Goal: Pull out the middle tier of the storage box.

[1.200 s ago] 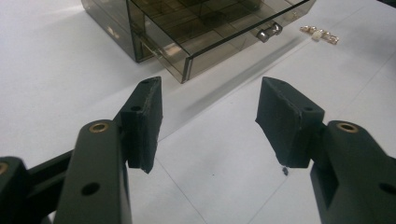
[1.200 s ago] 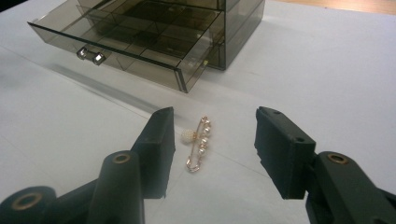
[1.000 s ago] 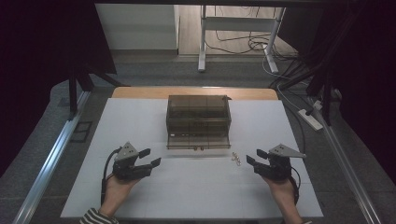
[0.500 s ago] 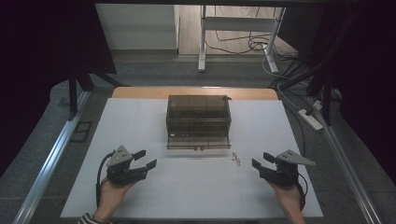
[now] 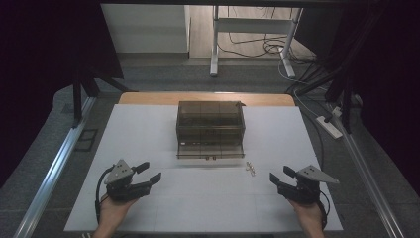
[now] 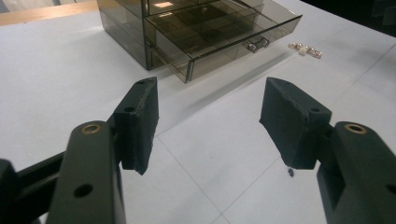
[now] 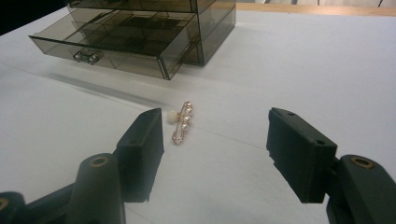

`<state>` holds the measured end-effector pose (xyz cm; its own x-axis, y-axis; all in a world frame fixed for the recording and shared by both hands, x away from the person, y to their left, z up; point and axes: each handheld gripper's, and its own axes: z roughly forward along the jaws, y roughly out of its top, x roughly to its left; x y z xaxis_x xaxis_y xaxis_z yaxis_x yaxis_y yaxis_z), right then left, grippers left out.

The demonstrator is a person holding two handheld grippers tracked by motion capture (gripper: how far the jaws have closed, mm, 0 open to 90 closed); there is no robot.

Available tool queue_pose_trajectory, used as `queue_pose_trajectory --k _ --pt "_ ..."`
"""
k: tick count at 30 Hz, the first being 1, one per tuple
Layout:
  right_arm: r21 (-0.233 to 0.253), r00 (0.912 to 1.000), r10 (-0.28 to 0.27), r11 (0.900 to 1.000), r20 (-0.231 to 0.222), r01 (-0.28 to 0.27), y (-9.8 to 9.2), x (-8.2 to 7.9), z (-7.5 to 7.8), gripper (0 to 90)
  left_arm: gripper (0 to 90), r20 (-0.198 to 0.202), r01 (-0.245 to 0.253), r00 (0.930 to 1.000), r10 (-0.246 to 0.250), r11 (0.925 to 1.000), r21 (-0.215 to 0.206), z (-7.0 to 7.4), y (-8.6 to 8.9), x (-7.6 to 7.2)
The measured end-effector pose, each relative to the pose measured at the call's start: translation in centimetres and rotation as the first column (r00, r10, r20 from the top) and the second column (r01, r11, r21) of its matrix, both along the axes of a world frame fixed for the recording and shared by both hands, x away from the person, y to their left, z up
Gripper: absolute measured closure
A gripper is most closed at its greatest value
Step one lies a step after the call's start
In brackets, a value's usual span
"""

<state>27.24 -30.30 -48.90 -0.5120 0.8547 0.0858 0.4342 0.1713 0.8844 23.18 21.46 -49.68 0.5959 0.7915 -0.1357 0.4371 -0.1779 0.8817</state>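
Two grippers, each with jaws spread wide and empty. The right gripper (image 5: pixel 280 179) hovers over the table (image 5: pixel 148 129); one pearl brooch (image 7: pixel 182 122) lies just ahead at its 11 o'clock. The left gripper (image 5: pixel 148 172) is well apart from it. One drawer box (image 5: pixel 210 130) stands beyond, its bottom drawer pulled out.

The left gripper (image 5: pixel 148 173) sits near the desk's (image 5: pixel 208 208) front-left corner, held from behind by the left hand (image 5: pixel 113 210), its fingers (image 6: pixel 137 121) spread wide with nothing between them. The right gripper (image 5: pixel 282 177) sits near the front-right corner in the right hand (image 5: pixel 308 213), its fingers (image 7: pixel 299 154) likewise spread wide, angled inward.
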Motion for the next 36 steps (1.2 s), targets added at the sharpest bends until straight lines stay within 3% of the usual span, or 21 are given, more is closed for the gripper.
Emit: queue_pose_trajectory --k 26,36 --pt "0.022 0.9989 -0.02 1.0 0.041 0.019 -1.5 -2.3 -0.4 32.4 35.6 0.034 -0.063 0.9973 0.064 0.9974 -0.036 -1.0 2.3 -2.6" --pt "0.015 0.9975 -0.043 0.999 0.057 0.042 -2.2 -3.1 -1.0 32.5 34.9 0.052 -0.089 0.9946 0.09 0.9959 -0.015 -1.6 2.8 -3.3"
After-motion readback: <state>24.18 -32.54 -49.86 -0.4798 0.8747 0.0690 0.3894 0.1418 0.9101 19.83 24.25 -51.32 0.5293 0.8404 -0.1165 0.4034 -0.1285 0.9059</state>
